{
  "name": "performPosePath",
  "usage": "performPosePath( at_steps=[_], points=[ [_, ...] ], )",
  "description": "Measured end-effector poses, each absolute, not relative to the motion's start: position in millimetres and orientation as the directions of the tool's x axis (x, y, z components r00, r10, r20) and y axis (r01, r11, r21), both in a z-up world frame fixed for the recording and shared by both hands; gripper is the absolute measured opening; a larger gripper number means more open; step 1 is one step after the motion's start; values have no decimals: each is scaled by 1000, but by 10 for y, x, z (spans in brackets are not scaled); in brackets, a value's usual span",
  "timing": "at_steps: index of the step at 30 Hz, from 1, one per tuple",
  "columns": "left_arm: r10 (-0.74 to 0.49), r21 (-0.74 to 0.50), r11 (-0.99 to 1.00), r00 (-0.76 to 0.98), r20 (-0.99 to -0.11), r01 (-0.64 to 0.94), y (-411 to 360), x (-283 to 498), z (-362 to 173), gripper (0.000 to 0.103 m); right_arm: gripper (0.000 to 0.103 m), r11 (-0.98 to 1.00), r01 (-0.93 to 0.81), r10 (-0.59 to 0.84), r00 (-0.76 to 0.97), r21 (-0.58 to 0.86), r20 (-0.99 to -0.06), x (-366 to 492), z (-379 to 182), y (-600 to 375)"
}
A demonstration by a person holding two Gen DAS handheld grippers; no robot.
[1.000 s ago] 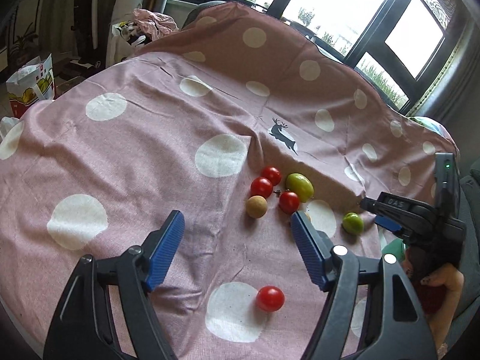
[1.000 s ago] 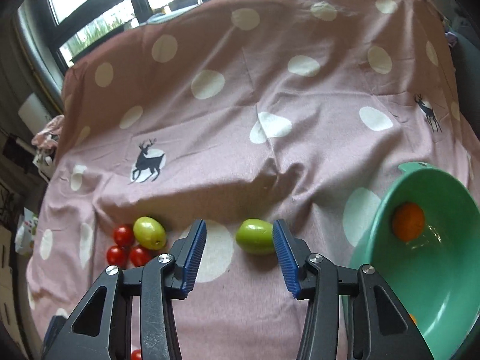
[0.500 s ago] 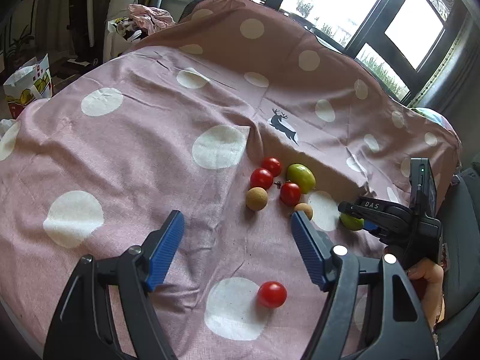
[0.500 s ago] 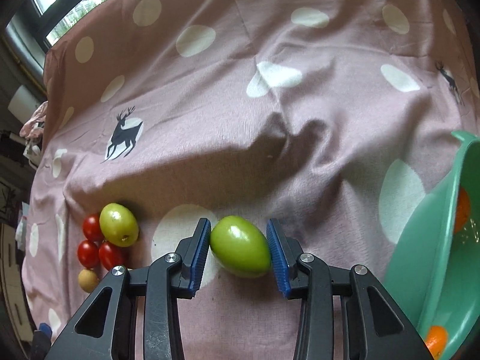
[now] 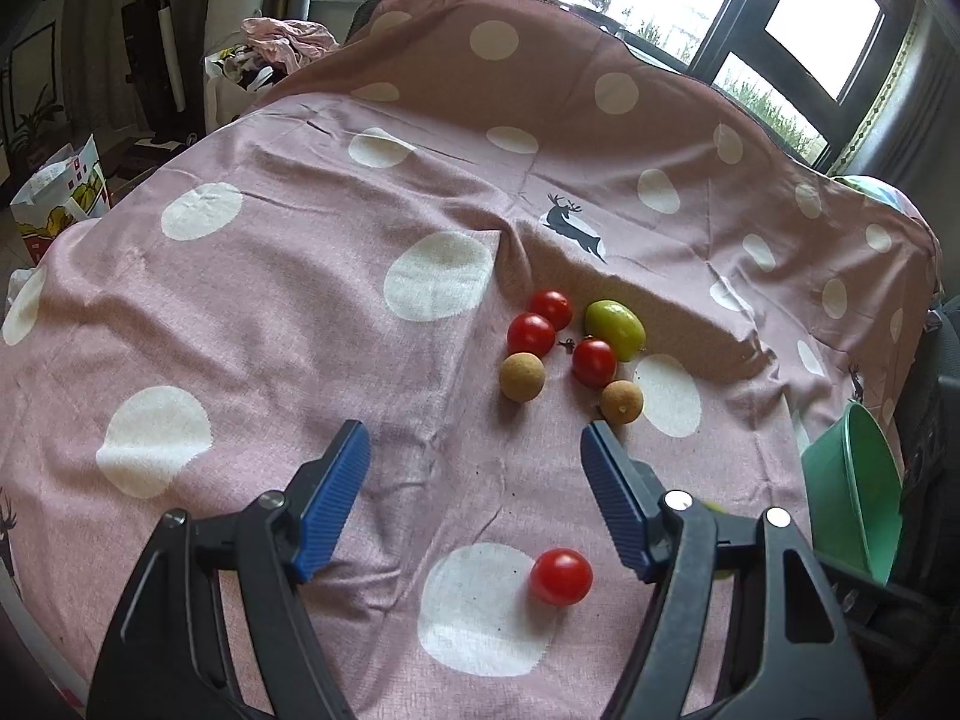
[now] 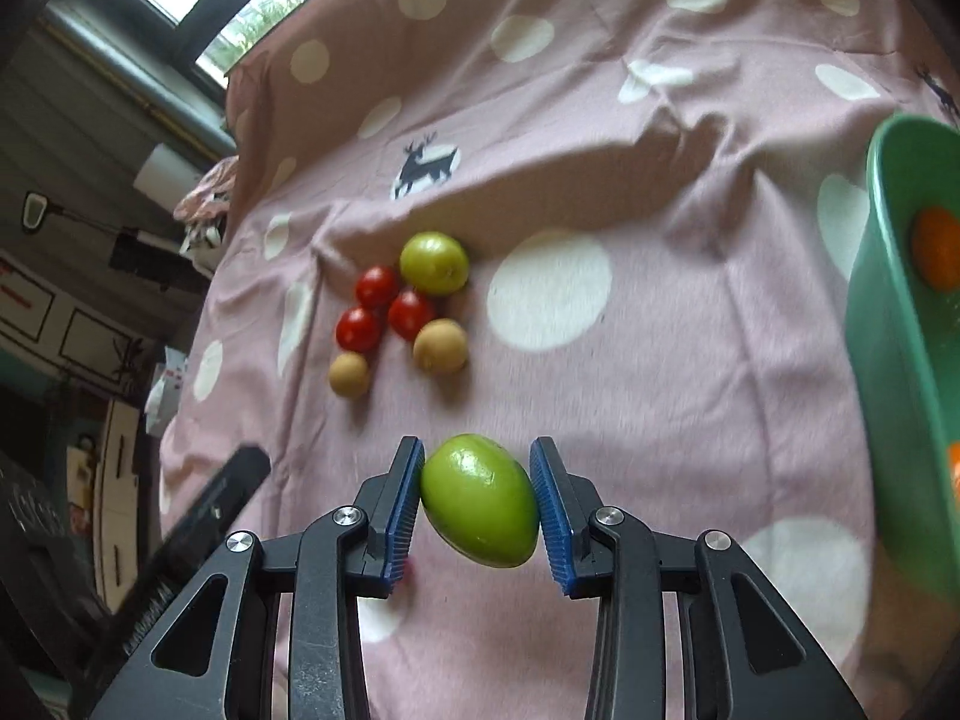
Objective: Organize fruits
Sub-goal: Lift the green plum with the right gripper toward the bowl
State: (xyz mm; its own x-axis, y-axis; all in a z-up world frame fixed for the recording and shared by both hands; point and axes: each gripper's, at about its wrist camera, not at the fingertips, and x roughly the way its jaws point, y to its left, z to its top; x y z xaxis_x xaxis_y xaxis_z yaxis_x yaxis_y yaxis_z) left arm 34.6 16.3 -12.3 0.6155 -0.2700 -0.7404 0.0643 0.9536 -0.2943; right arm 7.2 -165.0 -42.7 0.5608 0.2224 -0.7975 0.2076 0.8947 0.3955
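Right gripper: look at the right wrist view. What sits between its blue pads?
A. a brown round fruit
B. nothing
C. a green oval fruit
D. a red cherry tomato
C: the right gripper has both blue pads pressed against the green oval fruit, which hangs above the dotted pink cloth.

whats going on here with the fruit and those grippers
A person is sorting fruit off a pink spotted cloth with a handheld gripper in each hand. The right gripper has just closed on a green fruit, with the green bowl to its right already holding an orange fruit. The left gripper is open and empty above a lone red tomato. A cluster of three tomatoes, two brown fruits and another green fruit is still on the cloth.
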Motion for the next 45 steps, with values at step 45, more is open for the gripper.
performPosePath(
  at_steps=[45],
  points=[
    [-597, -496, 788, 258, -759, 365, -834, 29, -415, 36, 39, 811, 258, 311, 569, 525, -761, -170, -518, -2048]
  ],
)
